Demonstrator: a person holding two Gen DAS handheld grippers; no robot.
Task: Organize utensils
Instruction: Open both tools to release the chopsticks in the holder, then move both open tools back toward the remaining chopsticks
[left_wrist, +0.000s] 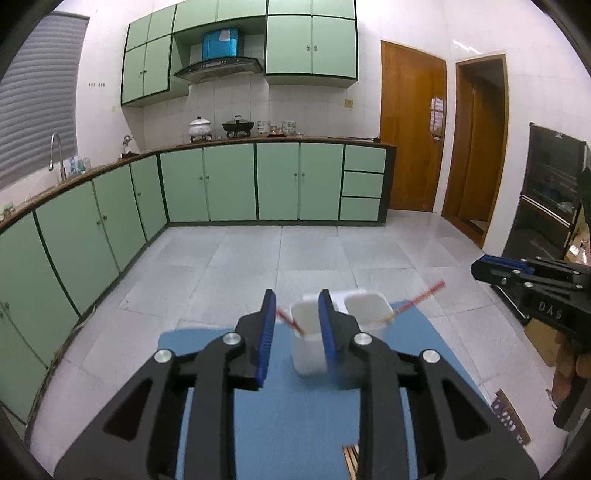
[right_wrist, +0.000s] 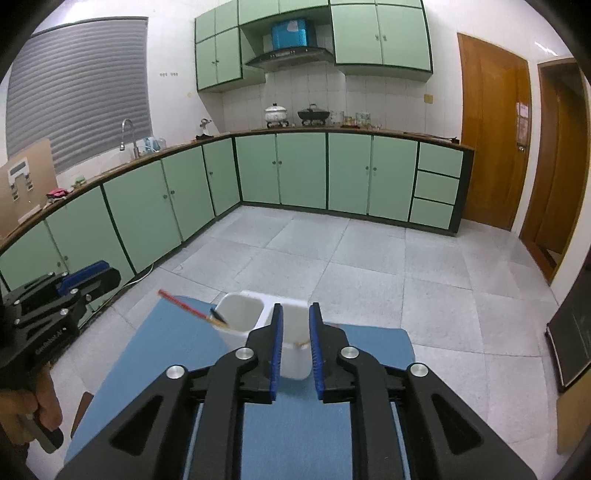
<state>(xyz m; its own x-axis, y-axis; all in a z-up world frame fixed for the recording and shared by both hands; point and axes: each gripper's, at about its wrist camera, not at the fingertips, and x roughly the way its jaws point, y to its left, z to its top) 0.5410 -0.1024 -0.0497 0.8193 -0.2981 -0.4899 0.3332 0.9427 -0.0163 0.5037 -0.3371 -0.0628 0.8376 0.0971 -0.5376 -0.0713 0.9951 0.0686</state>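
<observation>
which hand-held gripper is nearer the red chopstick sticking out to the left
Left. The left hand-held gripper has the red chopstick just ahead of its fingers; the right hand-held gripper faces the neighbouring cup.

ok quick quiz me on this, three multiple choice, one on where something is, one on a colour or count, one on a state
1. The white holder stands on:
A. the blue mat
B. the counter
C. the floor

2. Compartments holding a red-tipped stick:
A. none
B. one
C. two

3. The right gripper is:
A. shut on a stick
B. open, holding nothing
C. shut on the holder

Answers: 1 A, blue mat surrounds its base. 2 C, the left wrist view shows one stick leaning out of each compartment. 3 B, its jaws are apart with nothing between them.
</observation>
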